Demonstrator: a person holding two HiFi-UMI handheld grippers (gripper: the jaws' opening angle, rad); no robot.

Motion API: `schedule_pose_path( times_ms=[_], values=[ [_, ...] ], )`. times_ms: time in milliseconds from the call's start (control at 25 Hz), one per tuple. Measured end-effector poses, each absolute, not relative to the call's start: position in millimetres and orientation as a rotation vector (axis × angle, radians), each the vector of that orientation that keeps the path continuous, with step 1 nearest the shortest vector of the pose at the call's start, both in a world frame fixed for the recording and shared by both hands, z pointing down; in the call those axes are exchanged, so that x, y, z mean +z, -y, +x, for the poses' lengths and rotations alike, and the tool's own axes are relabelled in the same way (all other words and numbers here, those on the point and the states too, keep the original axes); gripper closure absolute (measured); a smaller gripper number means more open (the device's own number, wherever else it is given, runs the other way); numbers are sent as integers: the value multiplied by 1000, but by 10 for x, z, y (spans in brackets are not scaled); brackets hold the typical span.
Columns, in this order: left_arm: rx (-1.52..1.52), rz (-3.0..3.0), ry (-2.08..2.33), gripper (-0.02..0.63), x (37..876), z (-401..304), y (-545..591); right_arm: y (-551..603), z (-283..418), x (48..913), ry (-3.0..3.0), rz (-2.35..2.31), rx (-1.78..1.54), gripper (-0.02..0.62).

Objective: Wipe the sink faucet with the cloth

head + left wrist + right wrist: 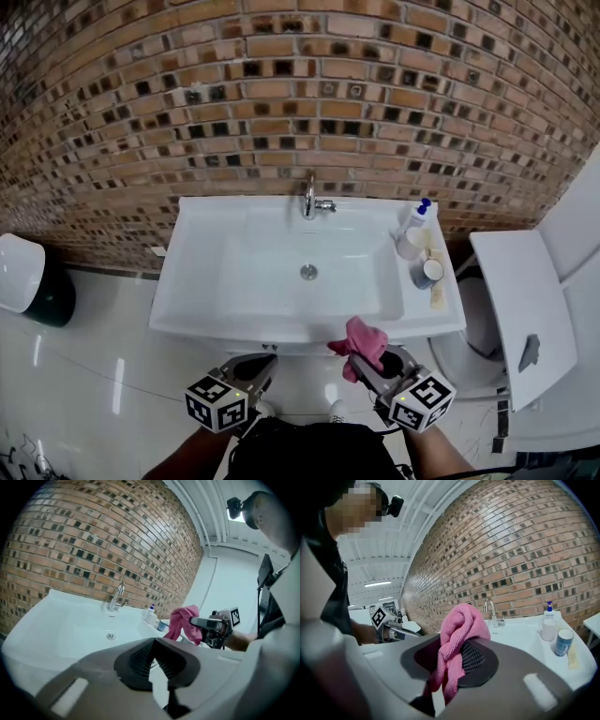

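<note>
You hold a pink cloth (pixel 458 634) clamped in the right gripper (pixel 368 359), at the front edge of a white sink (pixel 202 291) and well apart from the faucet (pixel 310 198), which stands at the back rim against a brick wall. The left gripper (pixel 153 643) hangs beside it with its jaws together and nothing between them. The main risk from here is the grip itself. The cloth is bunched and caught by a fold, with a loose tail hanging below the jaws, so pressing or dragging it over the faucet could pull it free and drop it into the basin. If the bunch does not lead, the hard tips of the gripper may strike bare metal instead of wiping it. A sideways push could also move the small handle on the faucet's right side and start the water. A soap bottle (pixel 416 221) and a cup (pixel 429 273) stand on the sink's right rim, with the bottle near the faucet, so a wide sweep from that side could knock them over. The cloth looks soft and fuzzy, folded into a thick knot above the jaws. The faucet is a slim, shiny, curved spout.
</note>
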State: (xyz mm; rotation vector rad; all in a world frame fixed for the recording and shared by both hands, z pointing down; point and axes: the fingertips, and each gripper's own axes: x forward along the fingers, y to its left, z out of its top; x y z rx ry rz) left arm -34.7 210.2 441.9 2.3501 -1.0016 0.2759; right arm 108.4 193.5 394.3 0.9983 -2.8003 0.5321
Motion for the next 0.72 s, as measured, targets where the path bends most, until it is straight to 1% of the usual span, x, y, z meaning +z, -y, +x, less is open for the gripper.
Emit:
schedule_pose_path(
  times_ms=[360,720],
  values=[
    [216,2364,992,600,4372,-570,-2011,-2081,841,3934,2757,1007,533,503],
    [210,2352,991,600,4406,-583,-2067,-2201,867,3994,2738,1028,548,503]
  ],
)
